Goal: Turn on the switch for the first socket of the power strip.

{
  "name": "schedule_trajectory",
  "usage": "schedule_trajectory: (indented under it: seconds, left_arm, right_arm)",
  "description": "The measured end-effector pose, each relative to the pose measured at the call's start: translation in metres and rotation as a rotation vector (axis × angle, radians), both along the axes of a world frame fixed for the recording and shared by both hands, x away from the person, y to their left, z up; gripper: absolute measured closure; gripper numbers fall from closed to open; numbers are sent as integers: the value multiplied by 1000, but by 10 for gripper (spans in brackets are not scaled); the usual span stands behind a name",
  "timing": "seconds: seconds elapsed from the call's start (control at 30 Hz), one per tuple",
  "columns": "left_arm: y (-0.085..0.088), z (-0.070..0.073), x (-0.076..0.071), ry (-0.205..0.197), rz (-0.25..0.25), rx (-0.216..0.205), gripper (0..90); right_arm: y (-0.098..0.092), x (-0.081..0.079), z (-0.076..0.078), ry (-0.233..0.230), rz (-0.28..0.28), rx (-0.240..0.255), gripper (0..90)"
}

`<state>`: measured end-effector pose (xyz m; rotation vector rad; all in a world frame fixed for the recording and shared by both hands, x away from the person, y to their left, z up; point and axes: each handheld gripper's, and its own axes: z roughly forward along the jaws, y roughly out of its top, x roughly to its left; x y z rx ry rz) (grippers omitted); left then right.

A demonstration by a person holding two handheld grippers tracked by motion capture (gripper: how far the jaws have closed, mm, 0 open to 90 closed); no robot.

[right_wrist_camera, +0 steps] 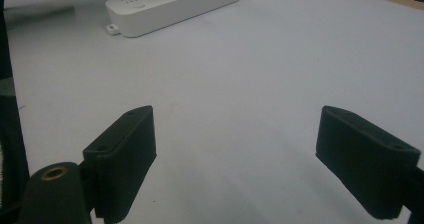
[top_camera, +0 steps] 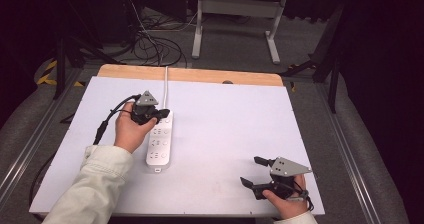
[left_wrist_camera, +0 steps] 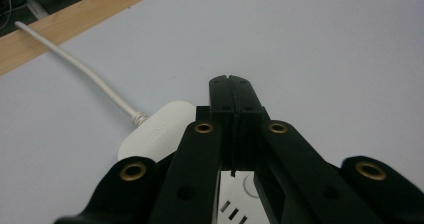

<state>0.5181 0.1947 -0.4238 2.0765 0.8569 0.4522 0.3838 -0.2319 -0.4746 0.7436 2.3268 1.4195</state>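
The left gripper (top_camera: 161, 115), jaws pressed together on nothing, sits over the power strip's (top_camera: 160, 144) 12 o'clock end, left of centre on the counter (top_camera: 230, 134). The right gripper (top_camera: 252, 171) waits wide open at 5 o'clock, so nothing looks plugged or moved yet.

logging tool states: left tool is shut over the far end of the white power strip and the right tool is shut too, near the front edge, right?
Not quite: the right tool is open, its jaws wide apart in the right gripper view. The left tool is shut above the power strip.
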Motion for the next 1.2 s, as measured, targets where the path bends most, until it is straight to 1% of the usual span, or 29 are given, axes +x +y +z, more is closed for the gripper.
schedule_trajectory:
  seconds: [0.03, 0.07, 0.13, 0.2, 0.23, 0.27, 0.3, 0.33, 0.37, 0.4, 0.43, 0.47, 0.5, 0.53, 0.57, 0.6, 0.63, 0.67, 0.7, 0.77, 0.83, 0.87, 0.93, 0.97, 1.0, 1.03, 1.07, 1.1, 1.2]
  left_arm:
    - [1, 2, 0, 0, -7, 4, 900]
    - [1, 3, -1, -11, -3, 11, 900]
    - [1, 4, -2, -12, 0, 7, 900]
    - [2, 5, -1, -19, -5, 14, 899]
    - [2, 5, -1, -10, -8, 5, 897]
    - [1, 5, -2, -8, -1, 5, 847]
    - [1, 6, -2, 3, -3, -11, 702]
    - [0, 7, -3, 9, -2, -26, 702]
    - [1, 9, -5, -7, -4, -24, 638]
    - [1, 12, -7, -9, -6, -41, 530]
    - [1, 15, -10, -8, -13, -65, 530]
    - [2, 18, -13, -30, -16, -65, 431]
    - [2, 22, -16, -37, -25, -76, 431]
    - [3, 25, -19, -50, -29, -78, 399]
    - [3, 28, -22, -57, -36, -85, 396]
    - [4, 31, -25, -59, -47, -95, 357]
    - [4, 34, -29, -59, -53, -109, 357]
    - [5, 37, -31, -75, -57, -111, 332]
    - [5, 39, -34, -71, -64, -121, 310]
    - [6, 44, -41, -76, -76, -128, 281]
    - [8, 48, -48, -84, -86, -120, 246]
    - [9, 50, -51, -96, -93, -118, 237]
    - [12, 55, -59, -105, -107, -125, 230]
    - [14, 57, -63, -111, -114, -136, 231]
    - [15, 58, -67, -108, -117, -151, 231]
    - [16, 60, -70, -117, -125, -151, 231]
    - [17, 61, -75, -117, -129, -160, 229]
    - [18, 62, -78, -129, -130, -158, 227]
    - [21, 62, -90, -131, -141, -162, 219]
  right_arm:
    - [0, 0, 0, 1, -1, -2, 165]
    - [0, 0, 0, 1, -1, -3, 165]
    - [0, 0, 0, 0, 0, -3, 165]
    - [0, 0, 0, 0, 2, -1, 165]
    - [-1, 0, 0, 0, 0, 1, 165]
    - [-1, 0, 0, -2, 0, 2, 165]
    - [-1, 0, 0, -3, 0, 2, 165]
    - [-1, 0, 0, -3, 0, 2, 165]
    - [-1, 0, 0, -4, 1, 2, 165]
    - [0, 0, 1, -5, 0, 0, 165]
    - [0, 0, 1, -5, 0, 0, 165]
    - [0, 0, 1, -6, 3, 0, 164]
    - [0, 0, 1, -6, 3, 0, 165]
    - [0, 0, 1, -6, 2, 1, 165]
    - [0, -1, 1, -7, 2, 2, 165]
    - [1, -1, 2, -7, 3, 2, 165]
    - [1, -1, 2, -7, 3, 2, 165]
    - [1, -1, 2, -7, 2, 2, 165]
    - [1, -1, 2, -7, 2, 4, 164]
    - [0, 0, 2, -7, 2, 4, 164]
    - [0, 0, 2, -6, 0, 4, 164]
    - [0, 0, 2, -6, 0, 5, 164]
    - [0, 0, 2, -7, 0, 7, 164]
    - [0, 0, 2, -7, -1, 8, 164]
    - [0, 0, 3, -8, -1, 9, 164]
    - [0, 0, 3, -8, 0, 10, 164]
    - [0, 0, 3, -8, 1, 11, 164]
    - [0, 0, 3, -9, 2, 10, 163]
    - [0, -1, 3, -11, 4, 12, 159]
